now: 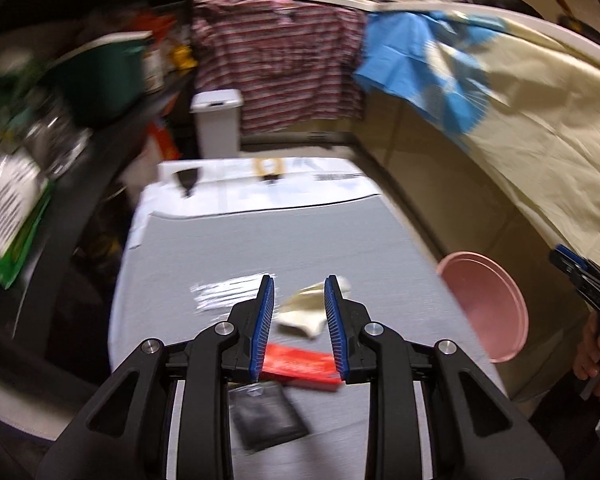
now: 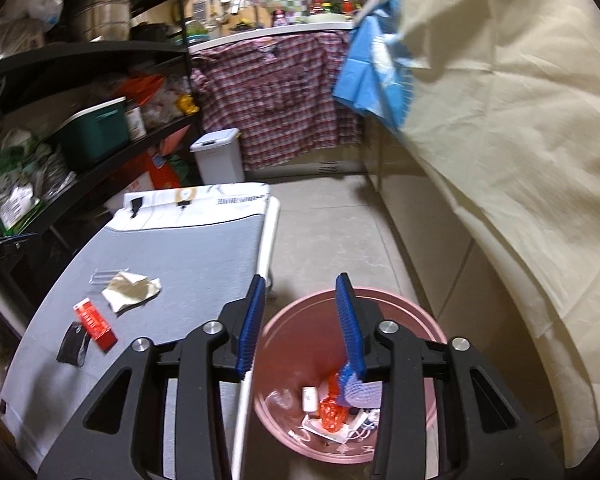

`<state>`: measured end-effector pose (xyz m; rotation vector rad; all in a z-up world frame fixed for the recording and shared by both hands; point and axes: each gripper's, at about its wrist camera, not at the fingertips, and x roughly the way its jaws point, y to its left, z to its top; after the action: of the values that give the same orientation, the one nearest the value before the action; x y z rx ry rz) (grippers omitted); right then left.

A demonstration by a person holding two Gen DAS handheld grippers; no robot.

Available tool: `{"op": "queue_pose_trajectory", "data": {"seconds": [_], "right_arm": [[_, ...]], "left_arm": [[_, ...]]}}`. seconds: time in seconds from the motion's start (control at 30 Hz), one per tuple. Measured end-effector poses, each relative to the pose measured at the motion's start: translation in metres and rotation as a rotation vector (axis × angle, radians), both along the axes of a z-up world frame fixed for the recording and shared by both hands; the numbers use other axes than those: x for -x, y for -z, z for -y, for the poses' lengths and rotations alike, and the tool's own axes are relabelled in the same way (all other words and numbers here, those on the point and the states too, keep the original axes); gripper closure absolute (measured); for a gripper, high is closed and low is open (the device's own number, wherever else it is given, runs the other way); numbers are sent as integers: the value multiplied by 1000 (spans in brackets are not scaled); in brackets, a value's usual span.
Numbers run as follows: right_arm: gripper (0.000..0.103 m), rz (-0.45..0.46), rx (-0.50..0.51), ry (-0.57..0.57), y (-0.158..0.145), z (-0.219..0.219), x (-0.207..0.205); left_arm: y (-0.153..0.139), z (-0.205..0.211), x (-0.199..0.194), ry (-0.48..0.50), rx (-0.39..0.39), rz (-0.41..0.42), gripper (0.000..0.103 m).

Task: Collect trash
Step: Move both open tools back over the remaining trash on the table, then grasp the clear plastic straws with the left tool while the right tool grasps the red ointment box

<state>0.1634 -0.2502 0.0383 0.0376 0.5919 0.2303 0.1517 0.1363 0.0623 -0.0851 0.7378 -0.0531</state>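
On the grey table (image 1: 240,248) lie a crumpled beige paper (image 1: 304,312), a red box (image 1: 300,364), a black packet (image 1: 266,416) and a clear wrapper (image 1: 228,292). My left gripper (image 1: 299,280) hovers over them, open, with nothing between its pads. The right wrist view shows the same paper (image 2: 130,290), red box (image 2: 96,324) and black packet (image 2: 73,344) at the left. My right gripper (image 2: 300,278) is open above the pink bin (image 2: 432,332), which holds an orange net, white scraps and a blue-purple mesh piece (image 2: 358,390) beside the right finger.
The pink bin (image 1: 488,300) stands on the floor at the table's right edge. A white lidded bin (image 2: 216,156) sits beyond the table. Black shelves (image 2: 100,52) full of goods line the left. A cream cloth (image 2: 520,160) and a plaid cloth (image 2: 276,96) hang over counters.
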Motion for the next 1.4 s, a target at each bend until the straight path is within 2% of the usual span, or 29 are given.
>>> {"op": "queue_pose_trajectory", "data": {"seconds": [0.13,0.2,0.47,0.7,0.9,1.03,1.23,1.4], "right_arm": [[81,2,5,-57,0,-23,4],[83,0,-5,-80,1,-33,5],[82,-56,-95,-244,15,-94,0],[81,-114,-94,-374,46,-161,-4],[57,-165,-71,-484,71,-212,-11],[48,-215,-64,-523,88,-233,-22],[47,-274,-26,-577,107,-253,-32],[47,-292,11,-604,115,-262,-33]], "left_arm": [[20,-29,-3,-56,44,-30,81],[29,-41,-6,-78,51,-39,81],[39,-75,-16,-131,77,-35,81],[42,-98,-19,-165,104,-28,81],[47,-108,-20,-169,115,-36,81],[49,-111,-23,-161,112,-39,81],[56,-114,-31,-154,123,-54,81],[79,-107,-47,-121,129,-104,81]]}}
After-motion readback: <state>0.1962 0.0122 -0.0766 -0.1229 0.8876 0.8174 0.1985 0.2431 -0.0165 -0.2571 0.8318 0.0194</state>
